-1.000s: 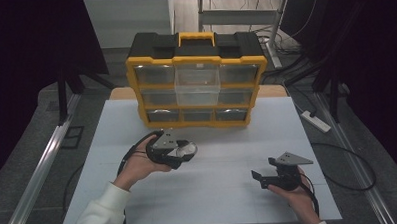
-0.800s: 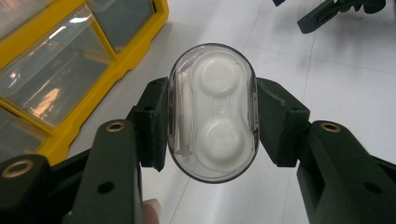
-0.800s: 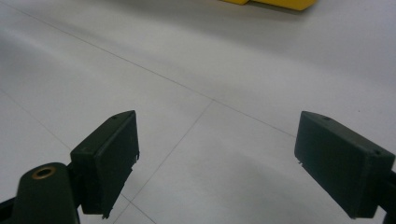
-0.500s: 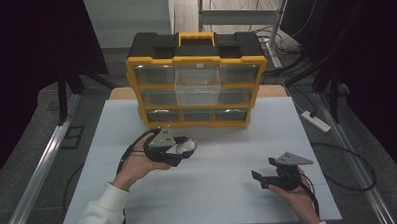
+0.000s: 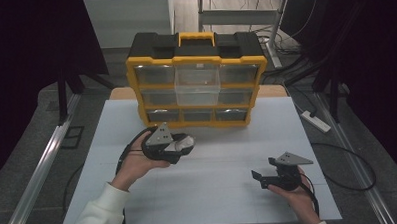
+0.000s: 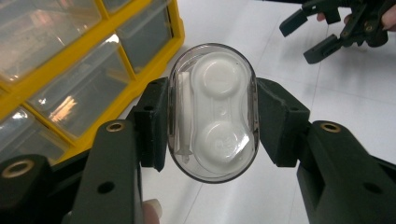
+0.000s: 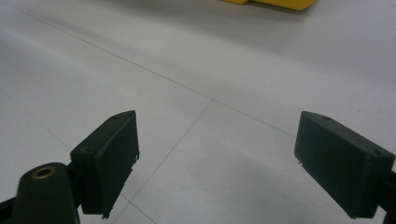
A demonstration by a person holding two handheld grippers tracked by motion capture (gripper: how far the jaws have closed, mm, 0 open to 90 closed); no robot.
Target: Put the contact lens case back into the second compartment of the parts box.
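A clear oval case (image 6: 212,112) with a white two-cup lens holder inside sits between the jaws of my left gripper (image 6: 211,122), which is shut on it. In the high view that left gripper (image 5: 186,143) hovers over the white table a little in front of the yellow and black drawer cabinet (image 5: 198,77), with the clear case (image 5: 183,142) at its tip. The cabinet's upper middle clear drawer (image 5: 198,86) is pulled out. My right gripper (image 5: 259,177) rests near the table's front right, open and holding nothing, its jaws pointing left; its own view shows the right gripper (image 7: 215,163) over bare tabletop.
The white table (image 5: 217,141) has a seam grid. The right hand's gripper (image 6: 336,28) appears at the top right of the left gripper view. A power strip (image 5: 316,121) and cables lie on the floor to the right. Metal rails run along both sides.
The left gripper with the case has drifted slightly toward the cabinet. The right gripper has stayed put.
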